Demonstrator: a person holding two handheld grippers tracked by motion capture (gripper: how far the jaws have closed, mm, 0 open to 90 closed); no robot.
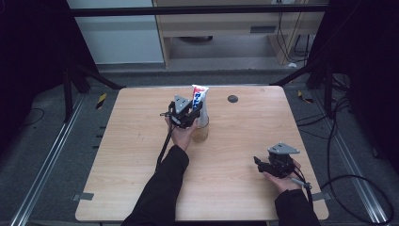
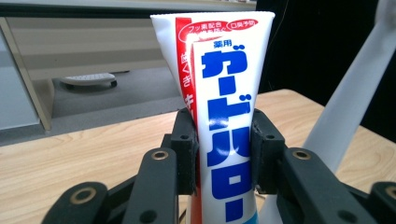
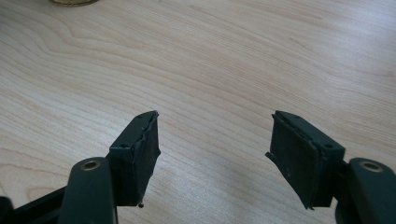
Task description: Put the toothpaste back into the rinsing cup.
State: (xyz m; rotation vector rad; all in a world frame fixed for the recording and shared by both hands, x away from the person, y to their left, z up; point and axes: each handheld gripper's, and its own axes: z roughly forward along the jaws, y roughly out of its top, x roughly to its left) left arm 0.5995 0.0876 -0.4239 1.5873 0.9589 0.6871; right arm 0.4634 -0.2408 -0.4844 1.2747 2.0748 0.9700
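Observation:
A white toothpaste tube (image 2: 224, 98) with blue and red print stands upright, and my left gripper (image 2: 223, 149) is shut on its lower half. In the high view the tube (image 1: 199, 96) rises above the left gripper (image 1: 184, 112) near the middle back of the table, right over a clear cup (image 1: 201, 129) with a white stick-like handle (image 2: 345, 98) leaning in it. Whether the tube's foot is inside the cup is hidden. My right gripper (image 3: 215, 154) is open over bare wood, resting low at the front right (image 1: 272, 163).
The light wooden table (image 1: 141, 160) has a small dark round hole (image 1: 232, 99) at the back. A cable trails from each gripper. The cup's base (image 3: 72, 2) shows at the top of the right gripper view. Dark floor and rails surround the table.

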